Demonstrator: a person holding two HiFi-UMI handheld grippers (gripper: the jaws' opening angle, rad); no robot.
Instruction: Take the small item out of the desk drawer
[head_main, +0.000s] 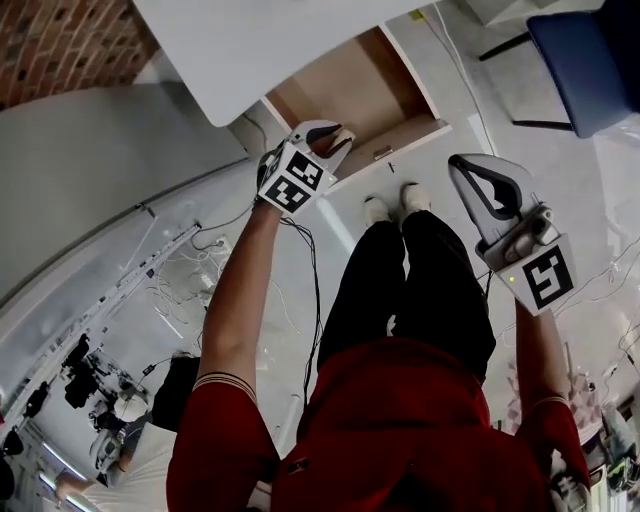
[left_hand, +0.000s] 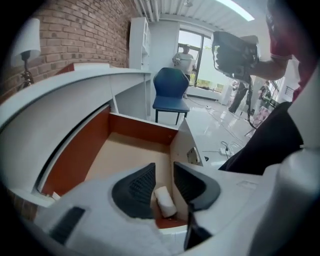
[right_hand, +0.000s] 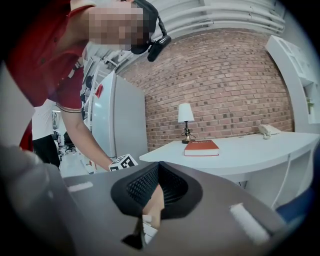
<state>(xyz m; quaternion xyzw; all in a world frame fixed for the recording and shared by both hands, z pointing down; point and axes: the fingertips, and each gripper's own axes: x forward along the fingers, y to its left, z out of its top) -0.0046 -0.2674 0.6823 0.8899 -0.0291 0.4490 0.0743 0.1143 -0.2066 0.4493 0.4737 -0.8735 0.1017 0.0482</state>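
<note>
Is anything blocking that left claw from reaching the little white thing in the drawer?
Nothing visible does. The drawer is open, and the small white item lies on its floor, in line with the gap between the open jaws of the left gripper, not yet touched. Only the drawer wall beside the item sits close.

The left arm (head_main: 235, 300) reaches straight forward and down, bare from the red sleeve (head_main: 215, 440) to the wrist. Its hand carries the left claw (head_main: 338, 138) tipped steeply downward, with the marker cube (head_main: 297, 180) turned up toward the head camera. In the left gripper view the jaws stand apart, the dark ribbed pads (left_hand: 137, 187) facing each other across an open gap. The right claw (head_main: 460, 168) hangs off to the right side (much nearer level than its partner), with the right forearm (head_main: 535, 345) behind it. Its jaws meet at the tips.
</note>
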